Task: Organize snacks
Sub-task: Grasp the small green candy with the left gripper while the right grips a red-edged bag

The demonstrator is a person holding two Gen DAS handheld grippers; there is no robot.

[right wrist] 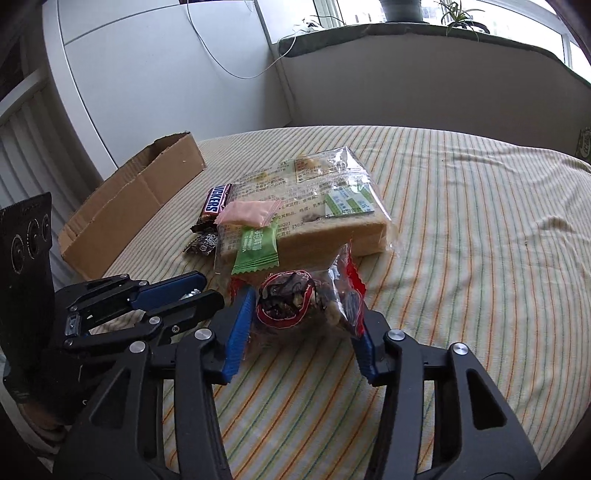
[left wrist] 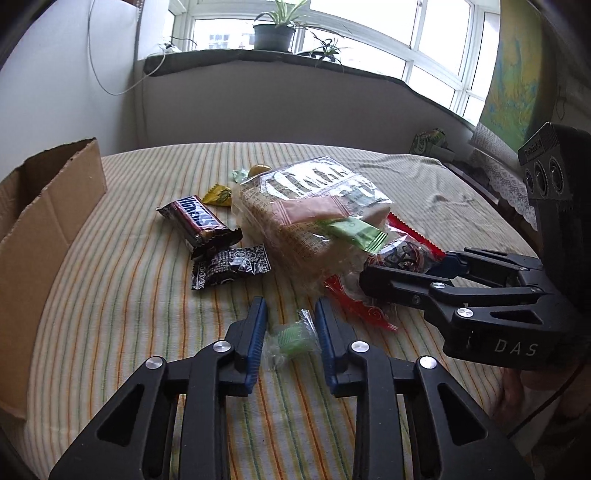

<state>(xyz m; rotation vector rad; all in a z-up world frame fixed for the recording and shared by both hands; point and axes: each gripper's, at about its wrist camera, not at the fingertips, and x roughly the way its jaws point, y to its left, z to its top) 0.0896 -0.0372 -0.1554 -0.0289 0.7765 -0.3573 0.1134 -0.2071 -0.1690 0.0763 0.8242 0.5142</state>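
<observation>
My left gripper (left wrist: 290,317) is open around a small green candy in clear wrap (left wrist: 291,338) lying on the striped cloth; the pads stand apart from it. My right gripper (right wrist: 304,314) has its blue pads on both sides of a red-and-clear nut packet (right wrist: 301,302), also seen in the left wrist view (left wrist: 400,256). A bagged bread loaf (right wrist: 314,206) carries a pink sachet (right wrist: 249,213) and a green sachet (right wrist: 256,249). A Snickers bar (left wrist: 195,219) and a dark candy (left wrist: 231,267) lie left of the loaf.
An open cardboard box (right wrist: 125,210) stands at the left on the cloth-covered table (right wrist: 480,240). A yellow candy (left wrist: 218,195) and small sweets lie behind the loaf. A green packet (left wrist: 428,142) sits at the far right edge. A window sill with plants (left wrist: 273,33) is behind.
</observation>
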